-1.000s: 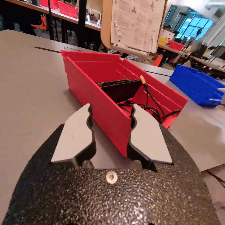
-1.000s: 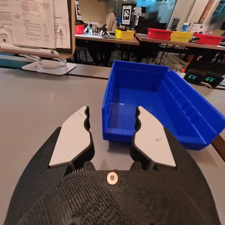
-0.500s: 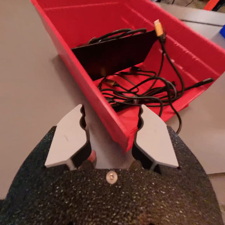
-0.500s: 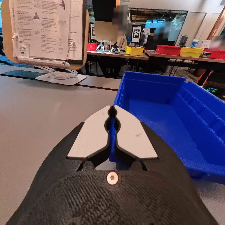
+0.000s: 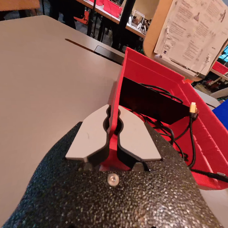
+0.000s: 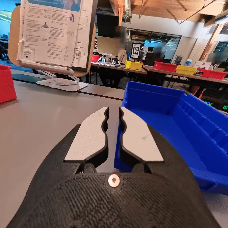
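My left gripper [image 5: 113,109] is shut on the left side wall of a red bin [image 5: 154,74], with the wall pinched between its fingers. The bin holds a flat black panel [image 5: 148,102] leaning across it, tangled black cables [image 5: 172,133] and an orange-tipped plug [image 5: 193,109]. My right gripper [image 6: 114,108] is open by a narrow gap at the near left wall of an empty blue bin [image 6: 160,98]. The wall's edge shows just beside the right finger [image 6: 135,135], and the left finger [image 6: 91,135] stands clear of it over the table.
Both bins sit on a grey table [image 6: 49,117]. A document stand with printed sheets [image 6: 49,37] stands at the table's back between them. The red bin's corner [image 6: 6,83] shows at the right wrist view's left edge. Other tables with red and yellow bins and a seated person lie beyond. The left gripper's tips are roughly 55 cm from the right gripper's.
My left gripper closed in on the red bin's corner and shut on its side wall. My right gripper shut on the blue bin's wall, then opened to a narrow gap.
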### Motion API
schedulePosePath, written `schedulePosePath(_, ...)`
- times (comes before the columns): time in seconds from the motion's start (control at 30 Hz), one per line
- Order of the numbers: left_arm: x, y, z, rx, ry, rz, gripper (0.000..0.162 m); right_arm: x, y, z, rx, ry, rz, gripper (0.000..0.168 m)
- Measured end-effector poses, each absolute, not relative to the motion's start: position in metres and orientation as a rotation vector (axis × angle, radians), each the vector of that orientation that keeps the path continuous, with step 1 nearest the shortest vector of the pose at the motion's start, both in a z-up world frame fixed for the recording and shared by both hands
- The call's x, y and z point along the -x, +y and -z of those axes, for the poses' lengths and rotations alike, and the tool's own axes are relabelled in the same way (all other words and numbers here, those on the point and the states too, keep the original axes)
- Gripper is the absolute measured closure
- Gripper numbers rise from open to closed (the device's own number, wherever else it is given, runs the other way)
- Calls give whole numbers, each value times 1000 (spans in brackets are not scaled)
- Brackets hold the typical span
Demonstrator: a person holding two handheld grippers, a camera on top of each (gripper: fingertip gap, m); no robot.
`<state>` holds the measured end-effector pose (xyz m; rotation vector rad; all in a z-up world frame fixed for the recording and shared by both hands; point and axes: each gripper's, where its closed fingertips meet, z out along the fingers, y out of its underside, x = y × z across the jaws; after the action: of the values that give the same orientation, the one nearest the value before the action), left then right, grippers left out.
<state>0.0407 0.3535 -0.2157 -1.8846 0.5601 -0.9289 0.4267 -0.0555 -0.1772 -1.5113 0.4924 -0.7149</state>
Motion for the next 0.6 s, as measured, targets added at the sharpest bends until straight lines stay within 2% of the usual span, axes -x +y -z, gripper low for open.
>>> schedulePosePath(0.37, -78, 417, 216, 1881, 521, 920, 154, -409, -57, 163, 1408, 357, 875, 145)
schedulePosePath(0.4, -79, 419, 217, 1896, 530, 925, 149, -409, -60, 161, 1387, 363, 878, 141)
schedulePosePath(0.47, -77, 417, 220, 1960, 574, 937, 112, -406, -63, 157, 1348, 350, 884, 138)
schedulePosePath(0.53, -63, 419, 210, 1948, 605, 814, 110, -397, -64, 145, 1304, 294, 924, 139)
schedulePosePath(0.6, -49, 423, 179, 1819, 611, 671, 101, -382, -59, 131, 1255, 191, 980, 142)
